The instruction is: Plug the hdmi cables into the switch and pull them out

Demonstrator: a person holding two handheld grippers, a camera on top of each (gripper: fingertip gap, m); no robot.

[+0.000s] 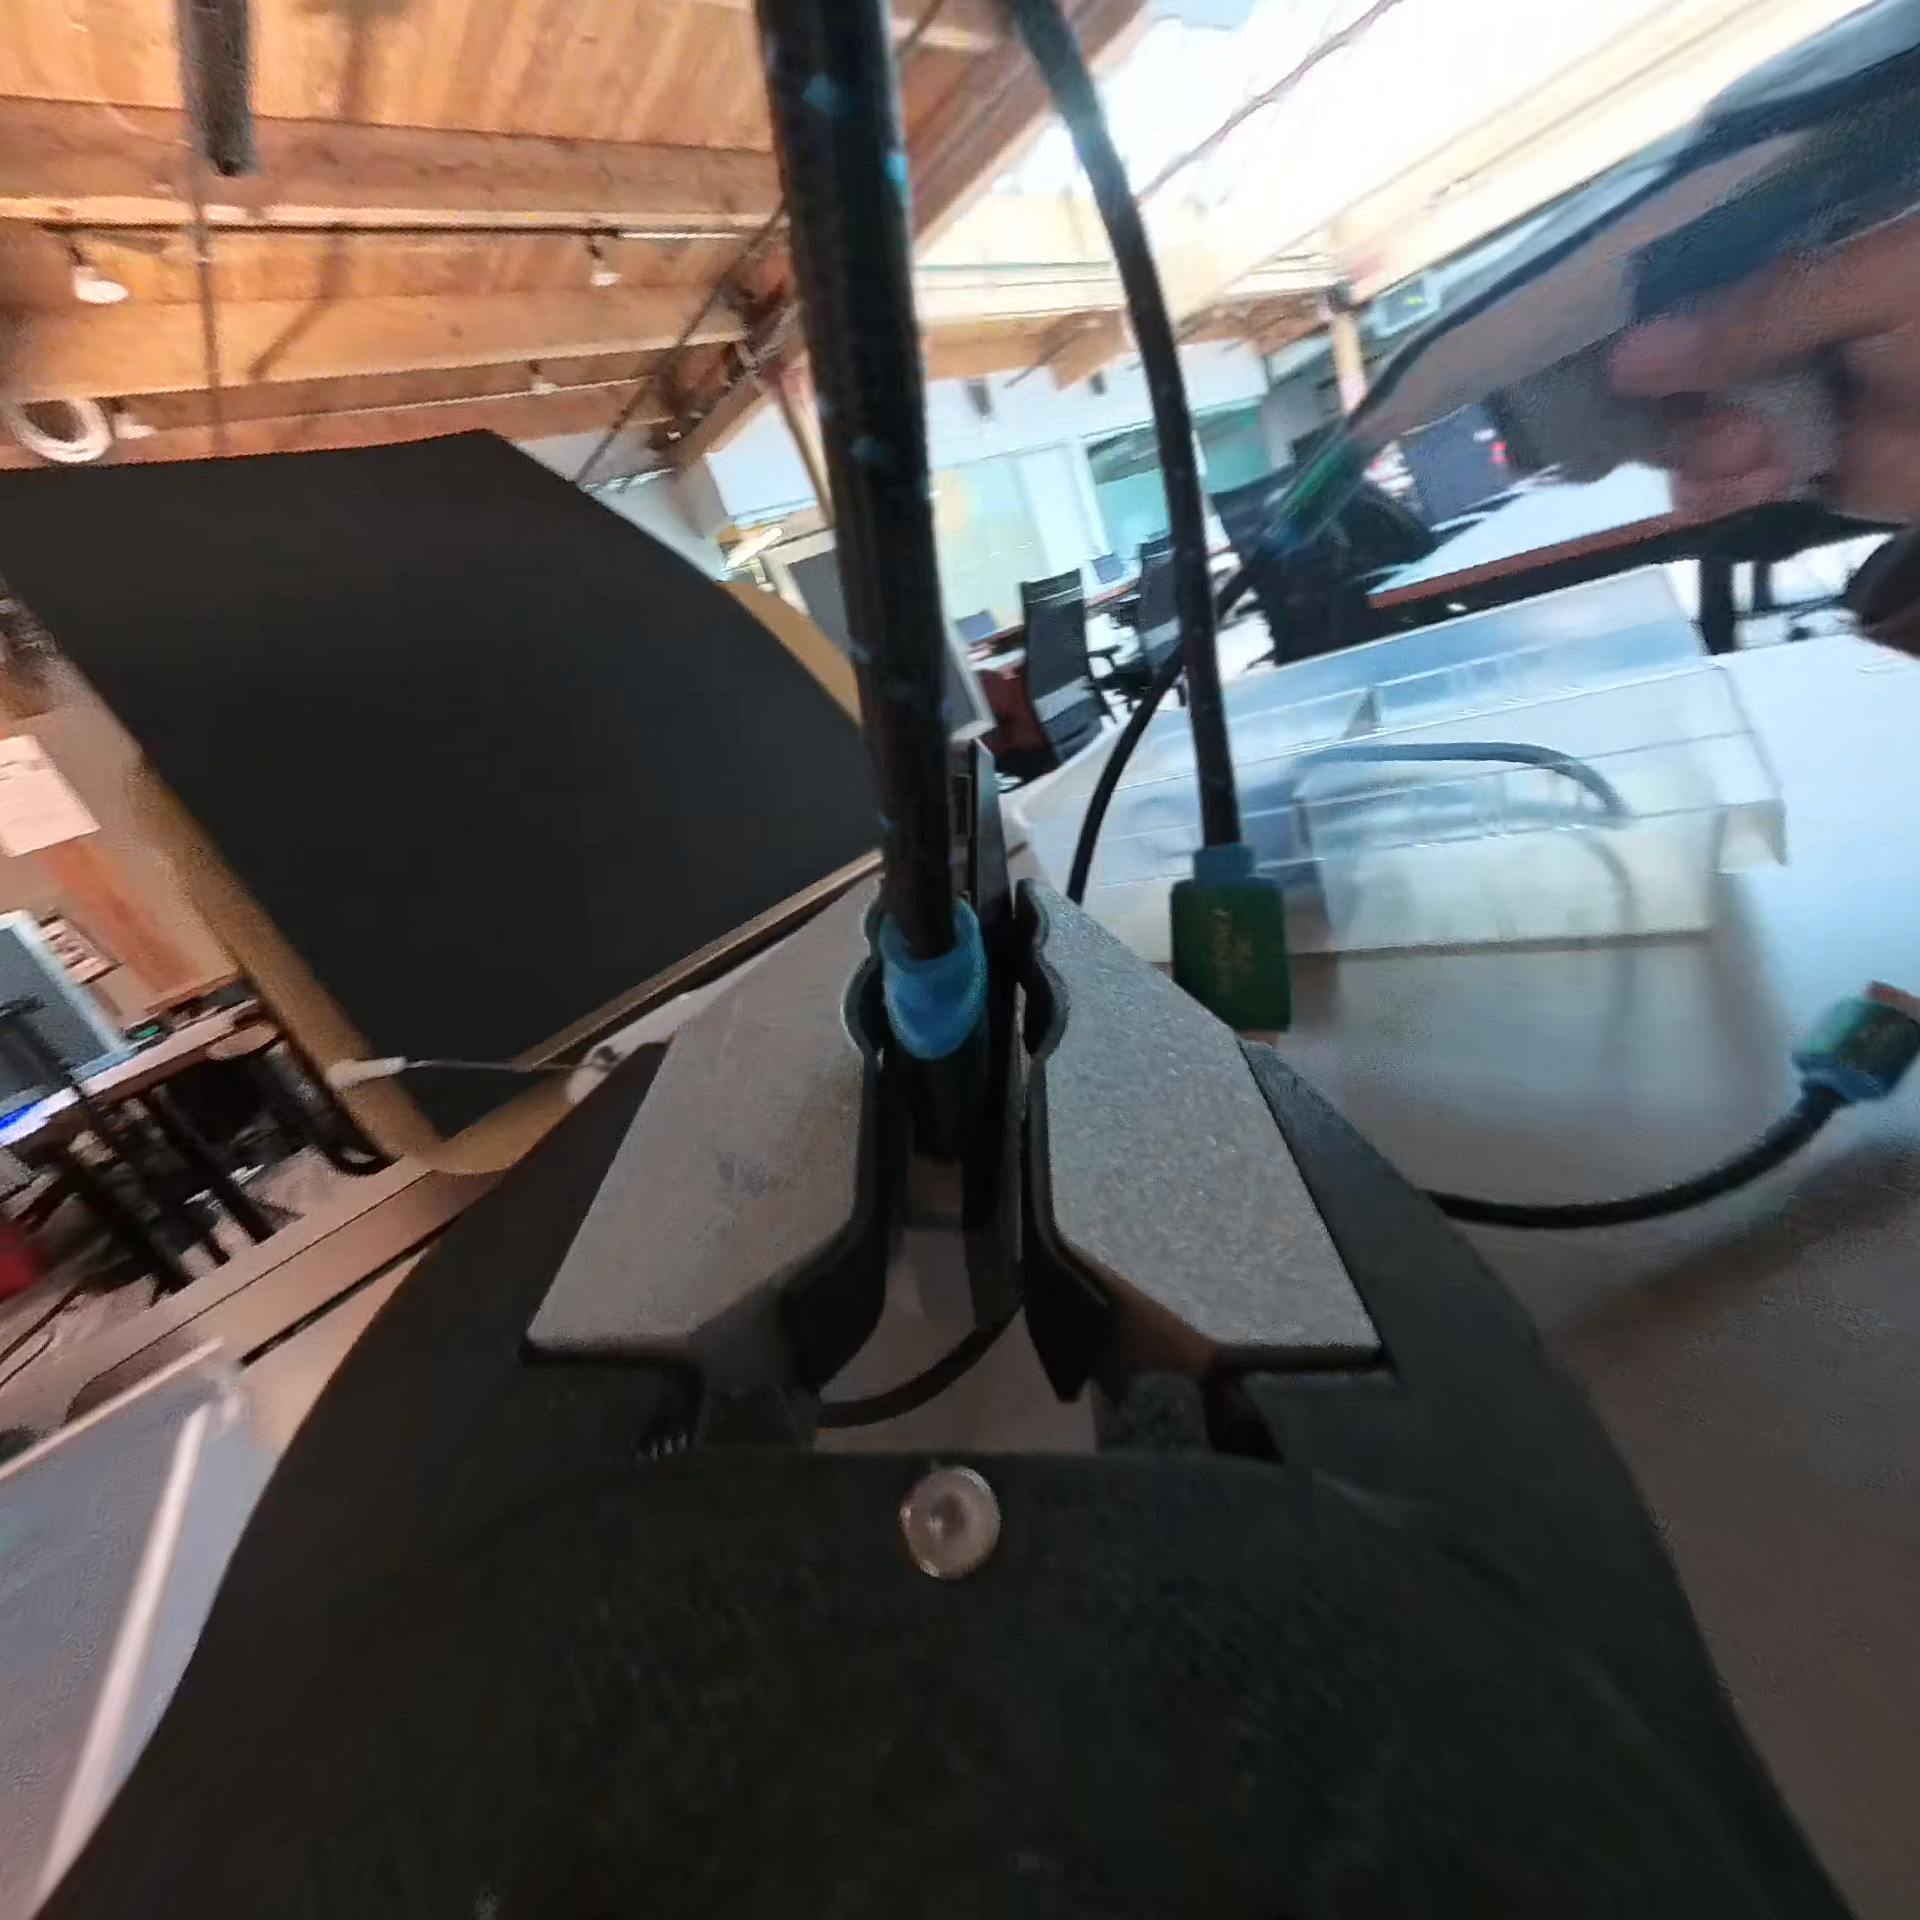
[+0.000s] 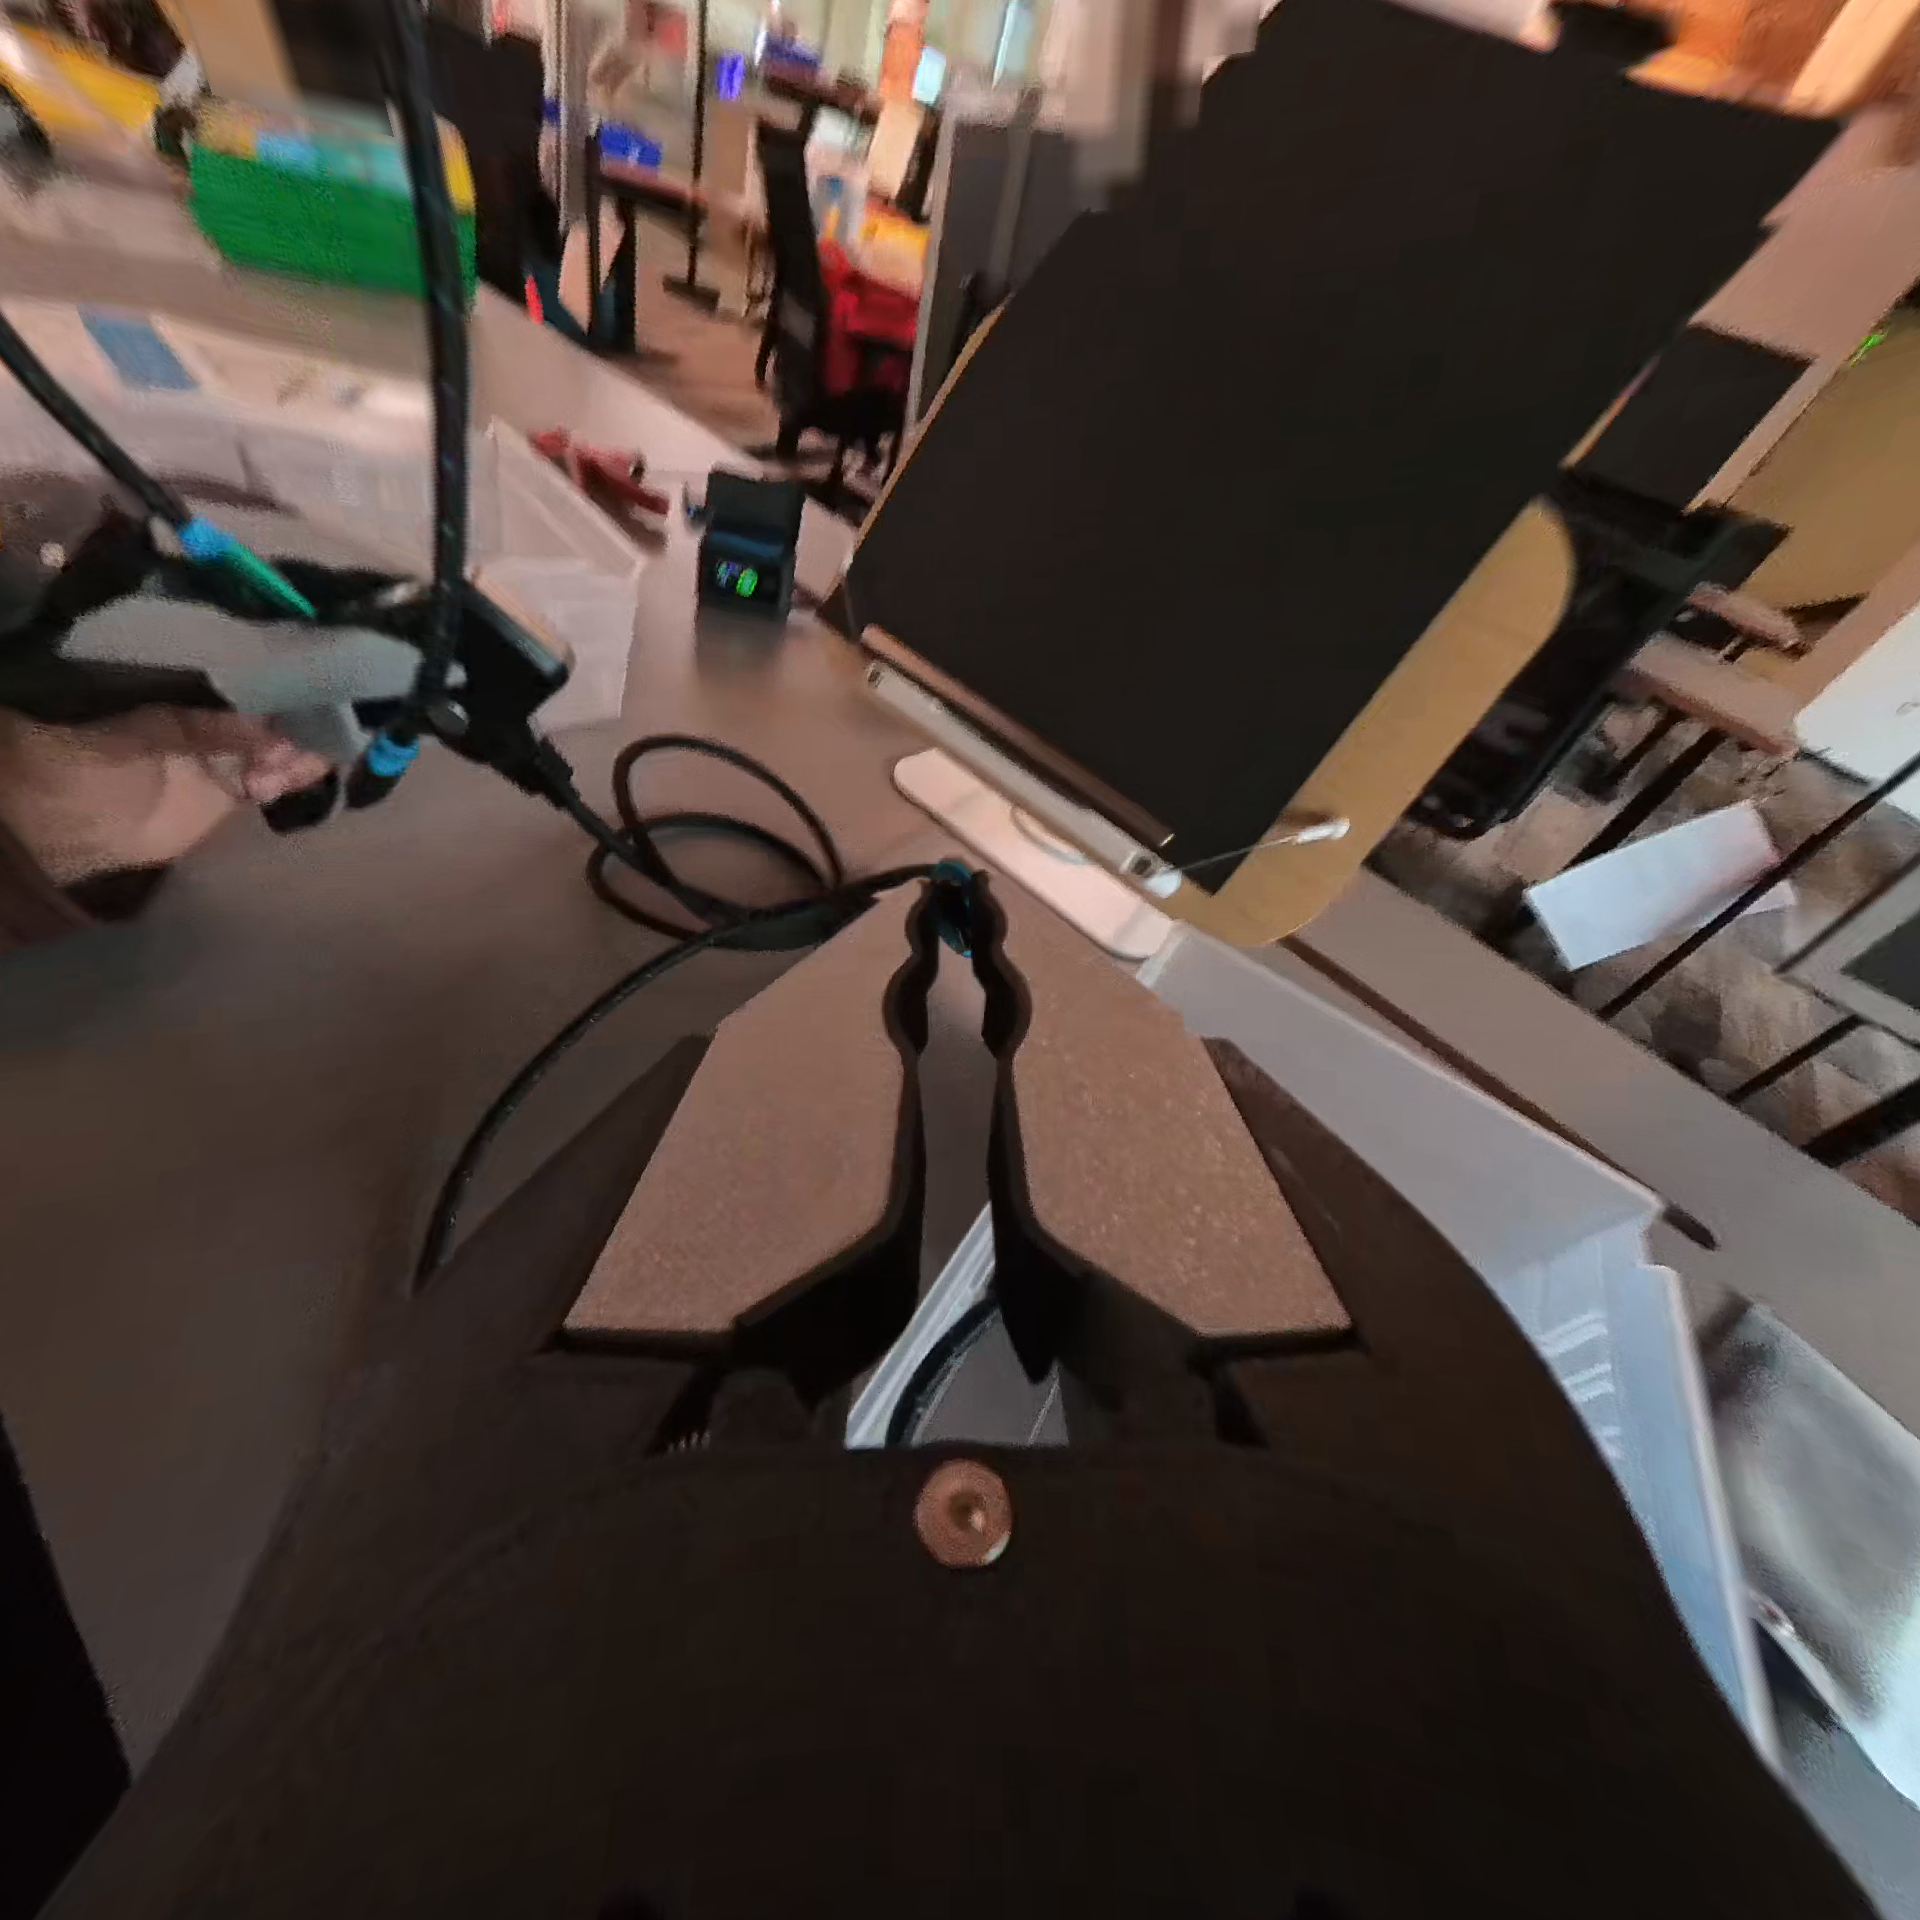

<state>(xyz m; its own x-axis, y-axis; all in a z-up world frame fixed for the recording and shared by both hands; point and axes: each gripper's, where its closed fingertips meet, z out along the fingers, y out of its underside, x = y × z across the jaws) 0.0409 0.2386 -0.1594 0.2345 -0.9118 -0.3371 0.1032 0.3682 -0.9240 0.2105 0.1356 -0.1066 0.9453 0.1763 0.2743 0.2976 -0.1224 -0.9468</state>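
**Switch held, plug pinched**

Office, brown table [image 2: 208,1039] (blurry). Left gripper [image 1: 951,997] clamped on black switch [image 1: 982,831], cables rising at 12 o'clock. Right gripper [image 2: 956,920] closed on a blue-collared plug [image 2: 951,894]. Loose green plug [image 1: 1865,1044] at 3 o'clock.

An open-plan office or lab: rows of dark desks [image 1: 1507,540], black swivel chairs [image 1: 1060,644], exposed timber ceiling beams [image 1: 416,208], a green plastic crate [image 2: 312,218].

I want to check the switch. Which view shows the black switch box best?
The right wrist view: the black switch box shows whole, cables attached, at the left gripper. In the left wrist view only its thin edge shows between the fingers.
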